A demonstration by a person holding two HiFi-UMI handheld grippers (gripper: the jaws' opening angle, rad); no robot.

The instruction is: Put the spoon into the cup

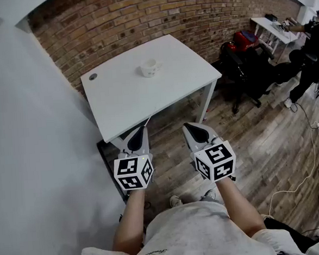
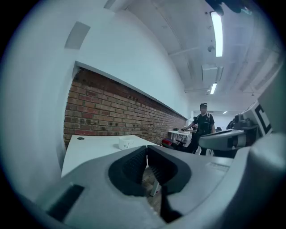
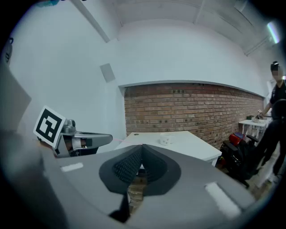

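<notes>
A small white cup (image 1: 150,67) stands on the white table (image 1: 125,102), toward its far side. I cannot make out a spoon in any view. My left gripper (image 1: 144,128) and right gripper (image 1: 185,126) hover side by side over the floor, just short of the table's near edge. Both are shut with nothing between the jaws. In the left gripper view the closed jaws (image 2: 146,150) point at the cup (image 2: 125,143), well beyond them. The right gripper view shows its shut gripper (image 3: 142,146) below the cup (image 3: 166,140).
A dark round spot (image 1: 93,76) marks the table's far left corner. A brick wall (image 1: 157,15) stands behind it and a white wall (image 1: 34,133) on the left. Black chairs (image 1: 254,74), a red bag (image 1: 245,38) and a person (image 1: 310,59) crowd the right, with a cable (image 1: 309,168) across the wooden floor.
</notes>
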